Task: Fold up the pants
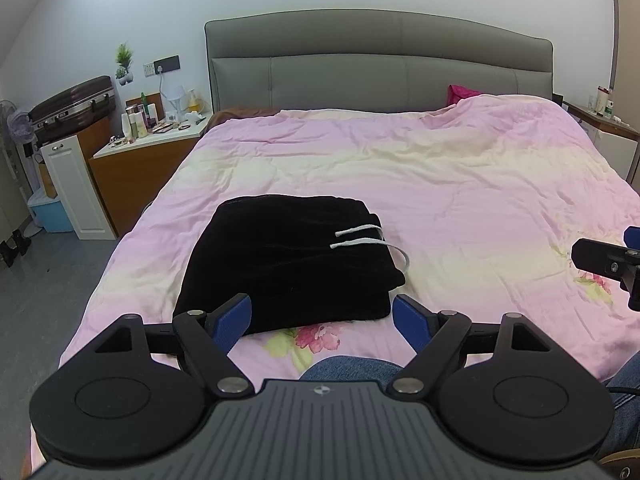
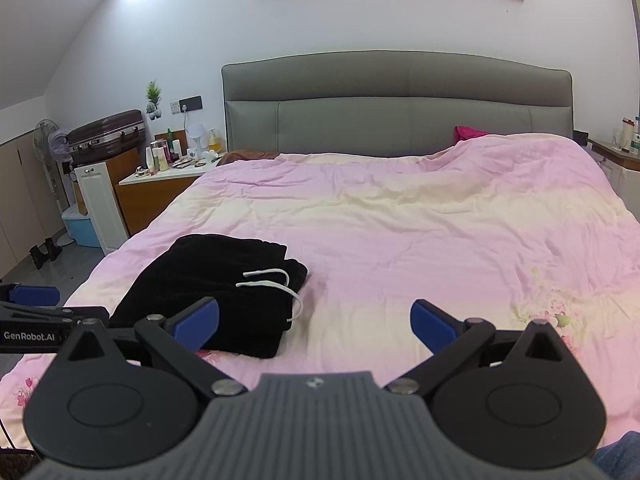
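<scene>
Pants folded into a black bundle on the pink bedspread

Pants (image 1: 288, 264) of black, velvety cloth are seen folded into a compact, roughly rectangular bundle of several layers. The bundle lies on the near left part of a bedspread (image 1: 440, 184), pink with pale yellow bands and flower prints, which is rumpled all over. The stacked layers are shown at the right and near edges of the bundle, where the cloth is rounded over rather than pressed flat. Two white drawstring ends (image 1: 360, 236) are laid across the top toward the right side, and a loop of the same cord is hung over the right edge onto the bedspread.

The left gripper (image 1: 322, 318) is held just short of the near edge of the pants, its blue-padded fingers (image 1: 232, 322) spread wide apart and nothing gripped between them. The right gripper (image 2: 314, 322) is held to the right of the bundle, over bare bedspread, its fingers (image 2: 434, 324) likewise spread wide with nothing between them; its left finger is seen in front of the bundle's near right corner, though contact cannot be judged.

A grey padded headboard (image 1: 380, 64) is seen behind, and a cluttered nightstand (image 1: 152, 140) to the left.
</scene>
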Action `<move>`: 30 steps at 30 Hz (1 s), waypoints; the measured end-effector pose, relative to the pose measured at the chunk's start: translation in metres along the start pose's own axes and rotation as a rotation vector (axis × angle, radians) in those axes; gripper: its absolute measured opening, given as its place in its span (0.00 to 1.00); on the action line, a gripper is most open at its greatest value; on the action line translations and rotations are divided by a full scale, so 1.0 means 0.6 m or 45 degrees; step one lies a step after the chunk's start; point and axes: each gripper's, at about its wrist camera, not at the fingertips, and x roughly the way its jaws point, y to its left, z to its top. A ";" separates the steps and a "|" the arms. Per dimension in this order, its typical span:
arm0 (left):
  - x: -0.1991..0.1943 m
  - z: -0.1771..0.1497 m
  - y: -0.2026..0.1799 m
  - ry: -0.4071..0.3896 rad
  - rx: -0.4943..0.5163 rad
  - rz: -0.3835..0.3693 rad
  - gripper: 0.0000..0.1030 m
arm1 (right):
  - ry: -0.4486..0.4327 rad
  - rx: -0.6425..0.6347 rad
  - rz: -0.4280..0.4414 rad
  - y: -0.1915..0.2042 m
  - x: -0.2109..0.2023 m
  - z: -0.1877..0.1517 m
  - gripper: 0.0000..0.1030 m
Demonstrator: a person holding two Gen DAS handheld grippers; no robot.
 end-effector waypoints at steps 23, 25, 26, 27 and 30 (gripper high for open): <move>-0.010 0.001 0.003 -0.011 -0.004 0.000 0.91 | -0.020 0.010 0.005 0.000 -0.017 0.003 0.95; -0.010 0.001 0.003 -0.012 -0.004 0.001 0.91 | -0.021 0.010 0.005 0.000 -0.017 0.003 0.95; -0.010 0.001 0.003 -0.012 -0.004 -0.001 0.91 | -0.021 0.010 0.004 0.000 -0.017 0.002 0.95; -0.010 0.001 0.003 -0.011 -0.004 -0.001 0.91 | -0.021 0.010 0.003 0.000 -0.017 0.003 0.95; -0.010 0.001 0.003 -0.011 -0.006 0.001 0.91 | -0.024 0.014 0.004 0.001 -0.018 0.004 0.95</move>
